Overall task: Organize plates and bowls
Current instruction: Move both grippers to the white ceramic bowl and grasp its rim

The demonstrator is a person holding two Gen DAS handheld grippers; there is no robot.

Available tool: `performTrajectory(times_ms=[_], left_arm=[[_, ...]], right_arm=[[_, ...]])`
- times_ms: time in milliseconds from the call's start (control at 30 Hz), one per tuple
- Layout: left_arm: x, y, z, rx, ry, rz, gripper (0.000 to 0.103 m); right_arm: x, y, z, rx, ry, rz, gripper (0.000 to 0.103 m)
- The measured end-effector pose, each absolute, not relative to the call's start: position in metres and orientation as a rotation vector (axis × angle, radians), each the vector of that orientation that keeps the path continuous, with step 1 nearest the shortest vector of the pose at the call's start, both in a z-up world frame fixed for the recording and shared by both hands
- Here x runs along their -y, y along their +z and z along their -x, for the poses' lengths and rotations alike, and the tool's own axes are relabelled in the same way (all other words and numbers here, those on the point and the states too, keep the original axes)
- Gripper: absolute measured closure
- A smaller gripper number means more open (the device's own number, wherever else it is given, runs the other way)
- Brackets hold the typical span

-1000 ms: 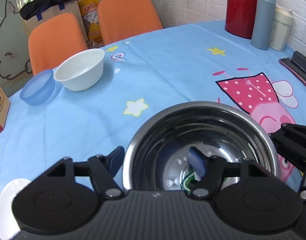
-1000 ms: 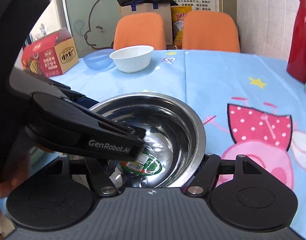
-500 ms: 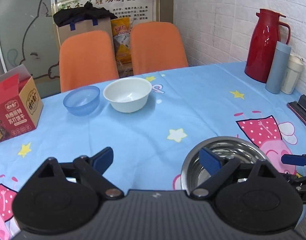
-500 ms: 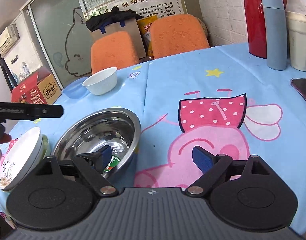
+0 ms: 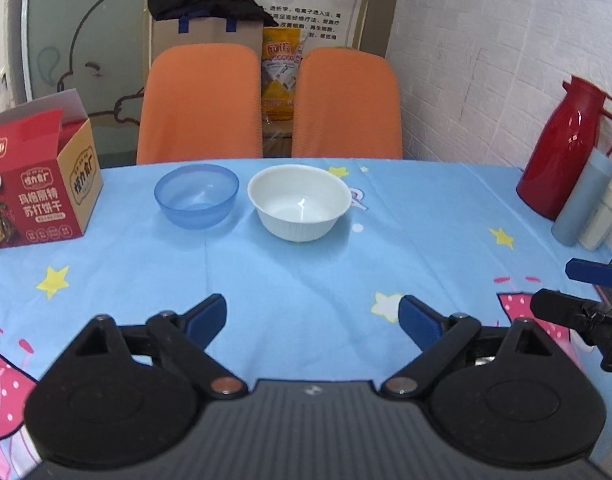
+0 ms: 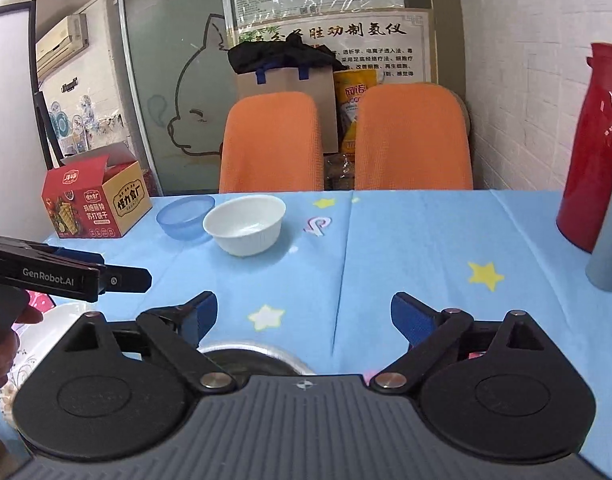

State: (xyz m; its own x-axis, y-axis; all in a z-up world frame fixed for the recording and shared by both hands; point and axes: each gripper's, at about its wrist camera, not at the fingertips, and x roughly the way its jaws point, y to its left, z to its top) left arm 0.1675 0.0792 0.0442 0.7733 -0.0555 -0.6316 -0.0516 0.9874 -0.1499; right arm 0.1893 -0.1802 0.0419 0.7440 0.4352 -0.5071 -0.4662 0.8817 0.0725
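Both tongs were spread wide with nothing in them: left tongs [image 5: 312,314] low in the left wrist view, right tongs [image 6: 304,312] low in the right wrist view. On the counter [image 5: 406,248] mid-frame sat two bowls side by side, one blue bowl [image 5: 196,195] and one white bowl [image 5: 300,207]. One steel bowl [image 6: 252,356] peeked out bottom center behind the right tongs, and one patterned plate [image 6: 46,332] sat at lower left. Also counted two orange chairs [image 5: 200,104], one red box [image 5: 38,176], one red thermos [image 5: 562,148].
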Motion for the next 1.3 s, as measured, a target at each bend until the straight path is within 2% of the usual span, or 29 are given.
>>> performTrajectory(times_ms=[333,733,1000,1200,1267,1300], left_arm=[[-0.123,0.044,-0.217,-0.711,0.089,0.387,0.009],[-0.142,0.035,-0.266,-0.737,0.123,0.469,0.009],[-0.158,-0.003,-0.306,-0.885,0.179,0.794,0.009],[-0.146,-0.011,-0.33,-0.914,0.248,0.767,0.01],[-0.144,-0.016,-0.334,-0.93,0.287,0.753,0.013],[-0.144,-0.017,-0.334,-0.923,0.285,0.751,0.02]], right_arm=[[0.118,0.049,-0.251,-0.567,0.593,0.142,0.0],[0.083,0.04,-0.286,-0.589,0.642,0.296,0.0],[0.064,0.015,-0.35,-0.716,0.612,0.299,0.0],[0.046,-0.009,-0.38,-0.768,0.617,0.319,0.0],[0.038,-0.018,-0.383,-0.782,0.629,0.355,0.0],[0.035,-0.021,-0.383,-0.787,0.641,0.364,0.0]])
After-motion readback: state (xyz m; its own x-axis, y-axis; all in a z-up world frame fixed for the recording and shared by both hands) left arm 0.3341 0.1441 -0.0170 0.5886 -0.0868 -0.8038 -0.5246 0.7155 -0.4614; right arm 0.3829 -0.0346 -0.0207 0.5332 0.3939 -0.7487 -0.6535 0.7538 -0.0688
